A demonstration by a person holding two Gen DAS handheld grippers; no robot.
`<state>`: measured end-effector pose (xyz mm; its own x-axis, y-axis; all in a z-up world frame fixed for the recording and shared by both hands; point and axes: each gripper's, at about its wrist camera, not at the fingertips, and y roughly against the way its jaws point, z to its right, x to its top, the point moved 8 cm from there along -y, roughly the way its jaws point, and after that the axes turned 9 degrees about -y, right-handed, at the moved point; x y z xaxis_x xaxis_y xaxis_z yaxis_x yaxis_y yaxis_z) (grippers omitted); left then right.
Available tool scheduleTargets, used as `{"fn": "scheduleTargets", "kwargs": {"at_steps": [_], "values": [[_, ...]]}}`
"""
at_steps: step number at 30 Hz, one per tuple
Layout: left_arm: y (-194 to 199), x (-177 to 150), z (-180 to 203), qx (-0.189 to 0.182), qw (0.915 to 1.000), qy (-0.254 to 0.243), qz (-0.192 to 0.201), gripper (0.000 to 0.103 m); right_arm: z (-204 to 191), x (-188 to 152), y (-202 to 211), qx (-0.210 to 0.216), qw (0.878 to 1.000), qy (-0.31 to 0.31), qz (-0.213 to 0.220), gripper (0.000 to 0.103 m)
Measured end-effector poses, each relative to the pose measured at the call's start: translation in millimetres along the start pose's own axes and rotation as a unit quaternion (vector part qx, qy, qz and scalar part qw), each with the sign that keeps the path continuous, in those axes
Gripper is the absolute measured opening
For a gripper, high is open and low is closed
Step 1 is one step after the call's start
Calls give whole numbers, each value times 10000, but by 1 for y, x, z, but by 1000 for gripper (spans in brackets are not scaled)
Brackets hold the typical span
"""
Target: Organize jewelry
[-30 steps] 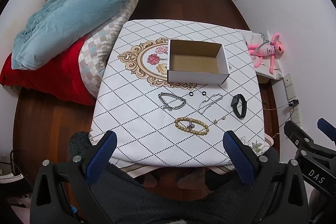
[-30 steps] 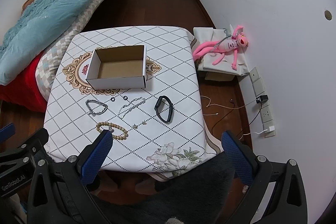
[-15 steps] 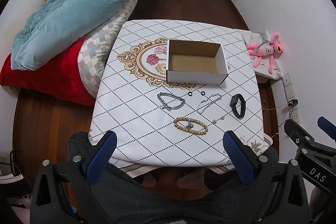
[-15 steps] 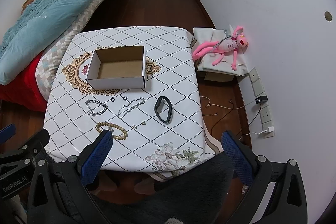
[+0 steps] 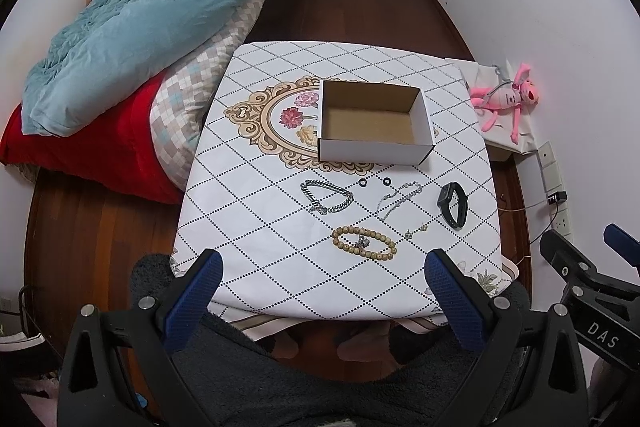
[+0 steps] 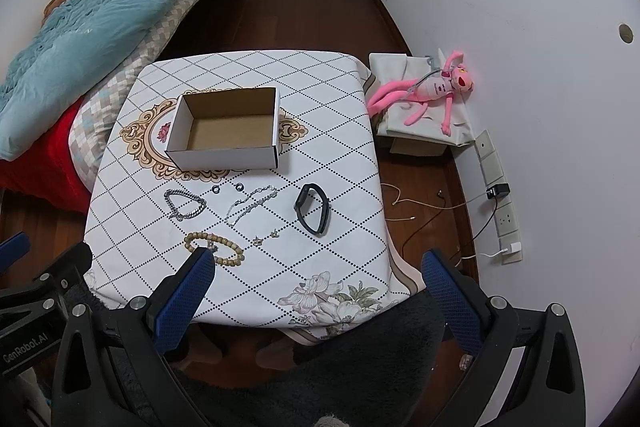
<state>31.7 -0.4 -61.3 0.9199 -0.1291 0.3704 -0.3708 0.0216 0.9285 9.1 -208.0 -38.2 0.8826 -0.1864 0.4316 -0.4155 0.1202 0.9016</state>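
An open, empty white cardboard box (image 5: 416, 153) (image 6: 224, 157) stands mid-table. In front of it lie a silver chain bracelet (image 5: 326, 197) (image 6: 185, 203), two small black rings (image 5: 374, 182) (image 6: 227, 188), a thin silver chain (image 5: 400, 199) (image 6: 252, 203), a black wristband (image 5: 453, 204) (image 6: 313, 207), a wooden bead bracelet (image 5: 363, 242) (image 6: 216, 247) and two small earrings (image 5: 415, 231) (image 6: 265, 237). My left gripper (image 5: 320, 267) and right gripper (image 6: 316, 267) are both open and empty, held high above the table's near edge.
The table carries a white diamond-pattern cloth (image 5: 260, 227) (image 6: 320, 147). A bed with a blue quilt (image 5: 140, 19) lies to the left. A pink plush toy (image 6: 428, 91) lies on a low stand at the right wall, with cables (image 6: 440, 205) on the floor.
Both views have shifted very slightly; the grippers stay open and the jewelry has not moved.
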Motion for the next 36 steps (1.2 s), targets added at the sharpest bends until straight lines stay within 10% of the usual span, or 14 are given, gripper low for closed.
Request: {"fn": "scheduleTargets", "kwargs": {"at_steps": [21, 32, 36], "values": [[-37, 10, -9, 243, 9996, 63, 143, 103, 5, 14, -13, 160, 9993, -333, 100, 103], [-158, 2, -10, 87, 9984, -154, -538, 102, 39, 23, -147, -359, 9970, -582, -363, 92], [-197, -15, -3, -55, 9955, -259, -913, 87, 48, 14, -200, -337, 9946, -705, -687, 82]]}}
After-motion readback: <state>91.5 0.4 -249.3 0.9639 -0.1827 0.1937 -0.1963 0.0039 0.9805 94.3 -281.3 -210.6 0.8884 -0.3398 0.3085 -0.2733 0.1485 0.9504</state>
